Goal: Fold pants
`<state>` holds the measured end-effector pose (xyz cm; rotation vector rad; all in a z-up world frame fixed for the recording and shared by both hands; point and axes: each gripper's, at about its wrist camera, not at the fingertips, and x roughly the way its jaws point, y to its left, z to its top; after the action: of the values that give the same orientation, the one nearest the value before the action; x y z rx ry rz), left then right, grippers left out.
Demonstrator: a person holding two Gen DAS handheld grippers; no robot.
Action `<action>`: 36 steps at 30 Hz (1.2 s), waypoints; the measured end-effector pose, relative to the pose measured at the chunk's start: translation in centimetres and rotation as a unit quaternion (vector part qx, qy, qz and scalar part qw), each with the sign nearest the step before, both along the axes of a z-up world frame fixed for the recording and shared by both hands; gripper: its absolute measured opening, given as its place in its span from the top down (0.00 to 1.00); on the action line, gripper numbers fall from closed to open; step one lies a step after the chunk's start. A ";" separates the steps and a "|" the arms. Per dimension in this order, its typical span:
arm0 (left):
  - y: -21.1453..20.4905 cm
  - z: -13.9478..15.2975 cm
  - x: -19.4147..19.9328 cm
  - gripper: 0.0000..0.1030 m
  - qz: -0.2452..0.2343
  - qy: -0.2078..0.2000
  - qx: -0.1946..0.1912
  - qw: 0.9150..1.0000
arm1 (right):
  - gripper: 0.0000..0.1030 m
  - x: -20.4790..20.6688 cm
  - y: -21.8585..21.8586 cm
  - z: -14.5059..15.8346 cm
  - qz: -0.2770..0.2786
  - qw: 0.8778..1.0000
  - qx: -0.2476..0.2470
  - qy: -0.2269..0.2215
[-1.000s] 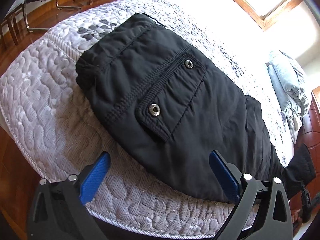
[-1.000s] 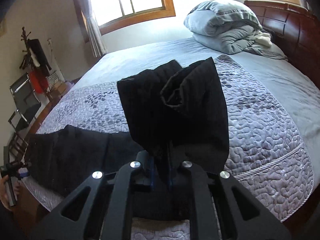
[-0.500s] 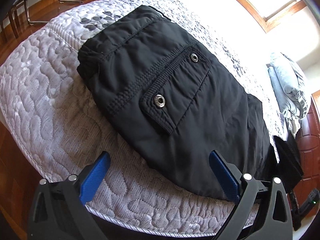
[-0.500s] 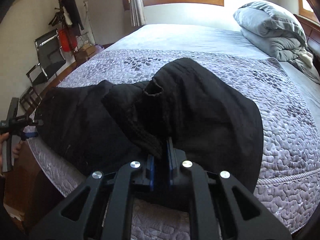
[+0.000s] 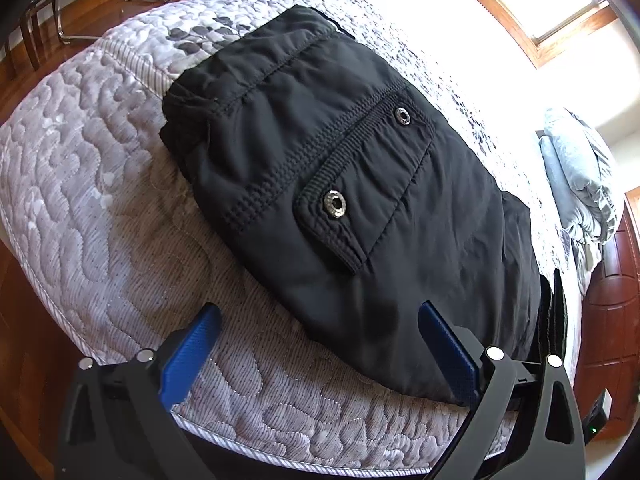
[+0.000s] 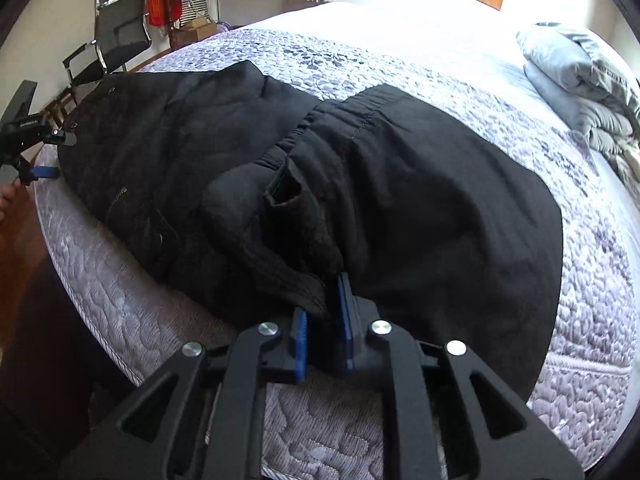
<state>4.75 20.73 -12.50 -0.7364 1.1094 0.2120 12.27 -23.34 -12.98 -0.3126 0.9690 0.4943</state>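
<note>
Black pants [image 5: 328,184] lie on the quilted bed, waistband end toward the bed's foot corner, a snap-button flap pocket facing up. My left gripper [image 5: 320,320] is open and empty, hovering over the near edge of the pants. In the right wrist view the pants [image 6: 420,200] lie folded over, the leg end laid onto the upper part. My right gripper [image 6: 322,304] has its jaws slightly apart with a fold of black cloth still between the pads. The left gripper [image 6: 36,152] shows at the far left edge.
The grey quilted bed cover [image 5: 100,208] ends in a rounded corner close to me, with wooden floor [image 5: 24,312] below. A folded grey duvet [image 6: 580,80] lies near the headboard. A chair [image 6: 116,36] and a coat stand are by the wall.
My right gripper carried the pant legs down and over onto the upper part of the pants, then its jaws began to part. The left gripper stayed open and shifted slightly.
</note>
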 end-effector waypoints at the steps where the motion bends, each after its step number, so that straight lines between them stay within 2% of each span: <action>1: 0.0 0.0 0.0 0.04 0.000 0.000 0.000 1.000 | 0.84 0.0 -0.1 -0.1 0.000 1.000 0.005 0.004; 3: -0.1 -0.1 0.2 0.04 0.000 0.001 0.001 1.000 | 0.83 -0.1 -0.4 0.0 0.000 1.000 0.012 0.004; 6: -0.2 -0.1 0.3 0.04 -0.001 0.003 0.001 1.000 | 0.73 -0.4 -0.9 0.6 -0.002 1.000 0.025 0.013; 7: -0.2 -0.1 0.4 0.04 -0.001 0.003 0.001 1.000 | 0.65 -0.5 -0.9 0.9 0.001 0.999 0.030 0.013; 8: -0.2 -0.1 0.4 0.04 -0.001 0.003 0.001 1.000 | 0.48 -0.5 -1.0 1.3 0.006 0.999 0.037 0.013; 9: -0.2 -0.1 0.4 0.04 -0.001 0.003 0.001 1.000 | 0.36 -0.8 -1.2 1.7 0.012 0.999 0.049 0.014; 10: -0.2 -0.1 0.4 0.04 -0.001 0.003 0.001 1.000 | 0.29 -1.1 -1.2 2.1 0.019 0.998 0.063 0.012; 12: -0.3 -0.1 0.5 0.04 -0.001 0.003 0.001 1.000 | 0.31 -1.6 -1.2 3.2 0.032 0.996 0.085 0.005; 14: -0.4 -0.1 0.5 0.04 -0.003 0.003 0.002 1.000 | 0.35 -1.6 -1.0 4.0 0.028 0.996 0.088 -0.012; 18: -0.4 -0.1 0.5 0.04 -0.004 0.001 0.000 1.000 | 0.36 -0.7 0.1 3.7 0.023 0.998 0.058 -0.019; 19: -0.4 -0.1 0.5 0.04 -0.004 0.000 -0.001 1.000 | 0.39 -0.3 0.3 3.4 0.023 0.998 0.054 -0.015; 22: -0.4 -0.2 0.4 0.04 -0.004 0.000 -0.002 1.000 | 0.63 0.8 0.7 2.0 0.014 0.999 0.044 0.011; 25: -0.2 -0.2 0.3 0.04 -0.004 0.001 -0.004 1.000 | 0.83 1.5 0.3 1.2 0.005 0.997 0.068 0.037; 26: -0.2 -0.2 0.3 0.04 -0.004 0.001 -0.005 1.000 | 0.85 1.6 0.1 1.2 0.002 0.996 0.076 0.041; 32: -0.2 -0.2 0.4 0.04 -0.007 0.001 -0.006 1.000 | 0.88 0.7 -0.8 3.4 0.009 0.993 0.116 0.031; 36: -0.2 -0.2 0.4 0.04 -0.007 0.000 -0.005 1.000 | 0.88 -0.3 0.1 5.2 0.041 0.993 0.111 0.009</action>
<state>5.11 20.56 -12.70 -0.7375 1.1160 0.1937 11.94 -23.23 -7.82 -0.1482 0.9116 0.6745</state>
